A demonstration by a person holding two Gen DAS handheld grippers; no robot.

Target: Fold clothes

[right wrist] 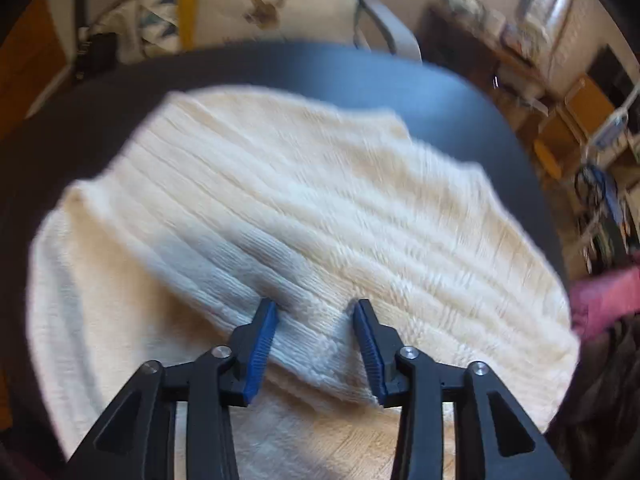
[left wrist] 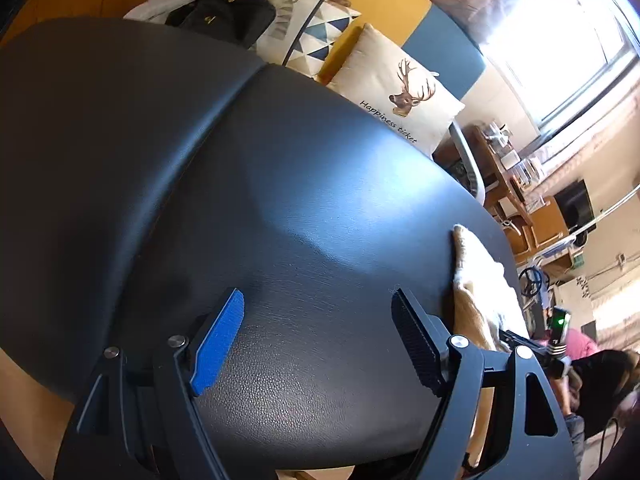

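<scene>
Here the cream ribbed sweater [right wrist: 280,216] fills mid-frame on the black leather surface [right wrist: 460,92]. My right gripper [right wrist: 316,312] is parted over a ribbed fold, apparently unpinched, though blur hinders. I'd pinch both layers squarely before lifting. My left gripper [left wrist: 318,300] gapes empty, lower centre, over bare leather.

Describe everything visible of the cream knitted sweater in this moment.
The cream ribbed-knit sweater lies spread on the dark leather-look tabletop, covering most of the right wrist view. It looks soft, fuzzy and thick, with long parallel ribs. A folded layer lies on top, its thick edge running between the right gripper fingers, which stand apart around it; whether the pads press it is unclear. In the left wrist view only one edge of the sweater shows, beside the open left gripper, which does not touch it.
</scene>
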